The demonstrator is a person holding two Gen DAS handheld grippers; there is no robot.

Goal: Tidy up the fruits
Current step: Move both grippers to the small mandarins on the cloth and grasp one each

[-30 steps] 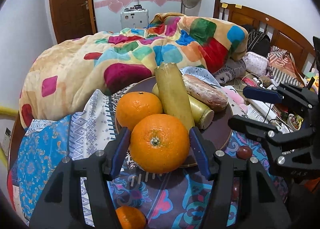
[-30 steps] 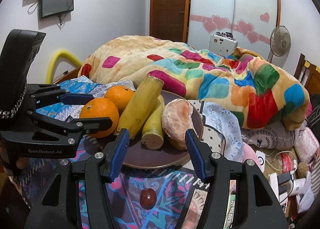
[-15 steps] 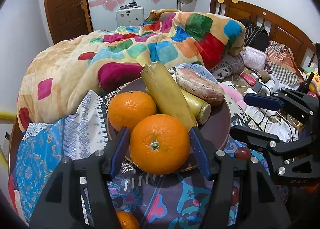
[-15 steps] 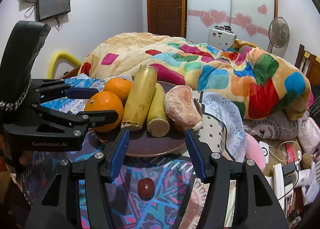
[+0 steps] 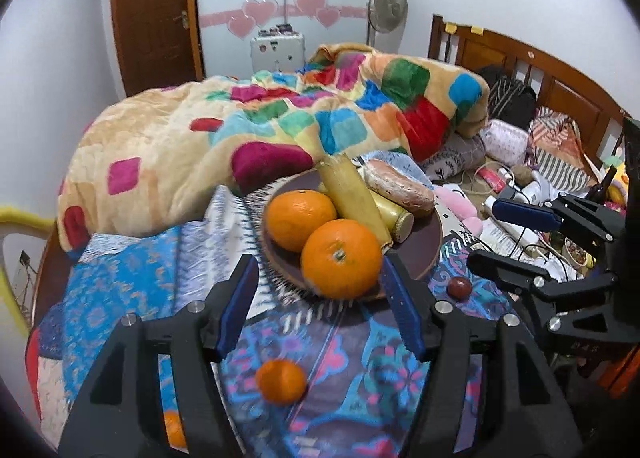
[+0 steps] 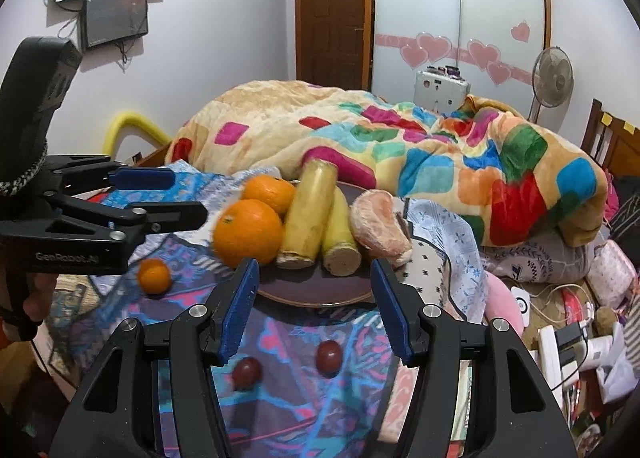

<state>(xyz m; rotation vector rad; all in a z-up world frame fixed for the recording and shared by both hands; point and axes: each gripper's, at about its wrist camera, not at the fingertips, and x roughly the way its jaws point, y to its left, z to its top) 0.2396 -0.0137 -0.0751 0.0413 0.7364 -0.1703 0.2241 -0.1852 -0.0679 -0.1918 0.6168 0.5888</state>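
A dark round plate [image 5: 430, 242] on the patterned cloth holds two oranges [image 5: 341, 258], two yellow sugarcane-like sticks [image 5: 351, 194] and a peeled pomelo piece [image 5: 400, 187]. The plate also shows in the right wrist view [image 6: 316, 292]. My left gripper [image 5: 320, 310] is open and empty, in front of the near orange. A small tangerine [image 5: 281, 381] lies on the cloth below it. My right gripper [image 6: 314, 310] is open and empty before the plate. Two small dark red fruits [image 6: 329, 352] lie on the cloth between its fingers.
A colourful quilt [image 5: 256, 130] is heaped behind the plate. Cables, bottles and clutter [image 5: 516, 194] lie to the right by the wooden headboard [image 5: 532, 70]. Another orange fruit [image 5: 173, 428] peeks out at the lower left.
Both grippers have drawn back from the plate and risen. The left gripper has let go of the near orange, which now rests on the plate. More cloth and loose fruit show.
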